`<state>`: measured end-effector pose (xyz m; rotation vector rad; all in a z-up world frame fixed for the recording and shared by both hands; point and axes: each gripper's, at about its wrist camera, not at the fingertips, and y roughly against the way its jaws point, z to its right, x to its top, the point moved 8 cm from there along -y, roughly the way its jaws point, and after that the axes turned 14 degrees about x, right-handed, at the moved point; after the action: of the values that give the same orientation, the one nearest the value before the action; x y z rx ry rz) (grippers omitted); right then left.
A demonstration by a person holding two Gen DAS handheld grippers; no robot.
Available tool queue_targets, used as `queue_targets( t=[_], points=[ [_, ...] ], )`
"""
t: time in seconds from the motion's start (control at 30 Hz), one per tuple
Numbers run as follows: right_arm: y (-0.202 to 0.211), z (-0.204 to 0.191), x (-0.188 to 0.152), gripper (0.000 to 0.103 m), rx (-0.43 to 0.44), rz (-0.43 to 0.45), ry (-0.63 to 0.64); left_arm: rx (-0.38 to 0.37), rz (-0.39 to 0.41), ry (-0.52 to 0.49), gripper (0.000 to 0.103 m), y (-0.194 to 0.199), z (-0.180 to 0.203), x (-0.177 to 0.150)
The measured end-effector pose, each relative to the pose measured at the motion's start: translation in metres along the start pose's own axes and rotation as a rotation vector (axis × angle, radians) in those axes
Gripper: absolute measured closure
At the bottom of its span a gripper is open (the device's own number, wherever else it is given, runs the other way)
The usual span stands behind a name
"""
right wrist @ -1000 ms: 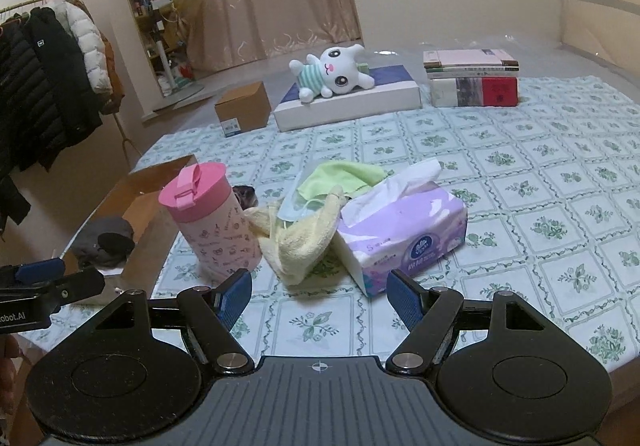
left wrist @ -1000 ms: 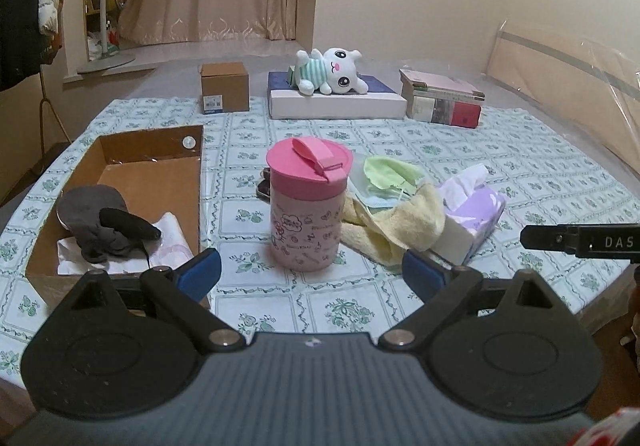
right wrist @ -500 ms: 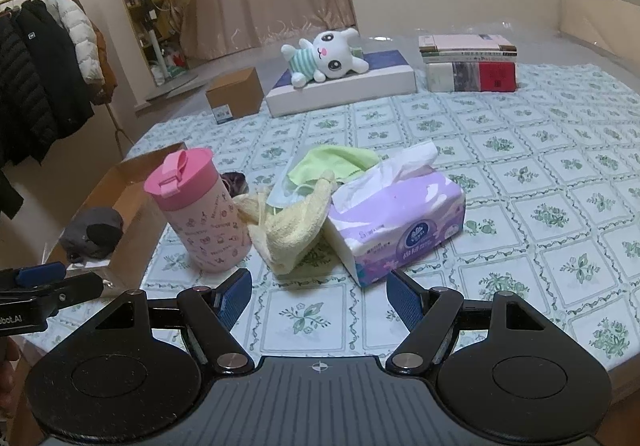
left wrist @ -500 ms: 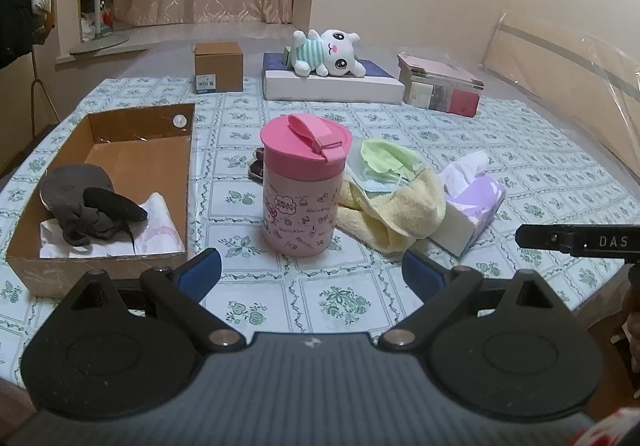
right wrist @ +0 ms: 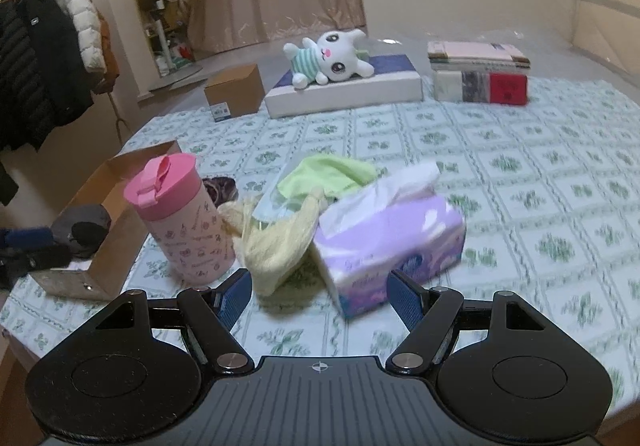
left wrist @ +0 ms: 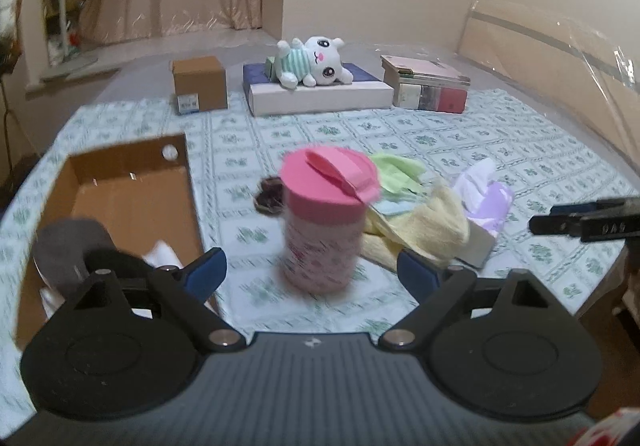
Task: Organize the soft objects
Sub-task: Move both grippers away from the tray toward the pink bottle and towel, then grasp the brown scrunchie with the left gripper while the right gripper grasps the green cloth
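Both tongs, left (left wrist: 311, 275) and right (right wrist: 319, 294), gape empty over the floral tablecloth (right wrist: 520, 174) in a curtained room

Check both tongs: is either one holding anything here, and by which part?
Nothing is held. The left tongs stand open short of the pink cup; the right tongs stand open before the tissue pack and yellow towel, touching neither.
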<state>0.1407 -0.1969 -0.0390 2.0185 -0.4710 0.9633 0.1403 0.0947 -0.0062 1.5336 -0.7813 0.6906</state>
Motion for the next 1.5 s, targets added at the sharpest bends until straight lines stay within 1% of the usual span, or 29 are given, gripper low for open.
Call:
queue_targets(
  t=[0.1,0.23,0.3,0.43,0.63,0.7,0.8,0.9,1.0,1.07,1.2,1.3,1.37,1.47,1.5],
  points=[
    [-0.008,0.005,0.014,0.029,0.016,-0.006,0.039,-0.002,0.017,-0.045,0.012,-0.011,-0.017,0.016],
    [-0.023,0.011,0.037,0.029,0.061,-0.024,0.090,0.002,0.013,-0.100,0.012,-0.035,-0.040,0.034],
    [-0.032,0.015,0.049,0.029,0.076,-0.032,0.123,0.003,0.002,-0.117,0.012,-0.051,-0.051,0.043],
    [-0.052,0.028,0.074,0.029,0.079,-0.054,0.178,-0.025,-0.031,-0.139,0.014,-0.084,-0.065,0.057],
    [-0.090,0.046,0.096,0.029,0.094,-0.120,0.211,-0.056,-0.084,-0.185,0.019,-0.142,-0.076,0.076],
    [-0.103,0.051,0.100,0.029,0.101,-0.148,0.215,-0.071,-0.097,-0.199,0.020,-0.159,-0.074,0.082],
    [-0.127,0.057,0.105,0.029,0.115,-0.195,0.230,-0.098,-0.110,-0.249,0.022,-0.185,-0.064,0.091],
    [-0.146,0.061,0.110,0.029,0.127,-0.232,0.253,-0.157,-0.125,-0.346,0.023,-0.209,-0.045,0.094],
    [-0.163,0.063,0.114,0.029,0.138,-0.262,0.286,-0.205,-0.145,-0.445,0.025,-0.229,-0.030,0.091],
    [-0.175,0.065,0.115,0.029,0.143,-0.284,0.303,-0.233,-0.169,-0.490,0.028,-0.244,-0.021,0.086],
    [-0.192,0.069,0.116,0.029,0.151,-0.326,0.311,-0.299,-0.229,-0.536,0.029,-0.268,-0.008,0.079],
    [-0.203,0.072,0.116,0.029,0.158,-0.355,0.311,-0.363,-0.278,-0.574,0.029,-0.280,0.005,0.075],
    [-0.209,0.075,0.116,0.029,0.160,-0.366,0.308,-0.391,-0.301,-0.619,0.032,-0.286,0.013,0.070],
    [-0.215,0.079,0.113,0.029,0.166,-0.384,0.301,-0.414,-0.330,-0.687,0.039,-0.295,0.023,0.062],
    [-0.217,0.080,0.112,0.029,0.168,-0.390,0.302,-0.418,-0.338,-0.702,0.044,-0.298,0.026,0.059]
  ],
)
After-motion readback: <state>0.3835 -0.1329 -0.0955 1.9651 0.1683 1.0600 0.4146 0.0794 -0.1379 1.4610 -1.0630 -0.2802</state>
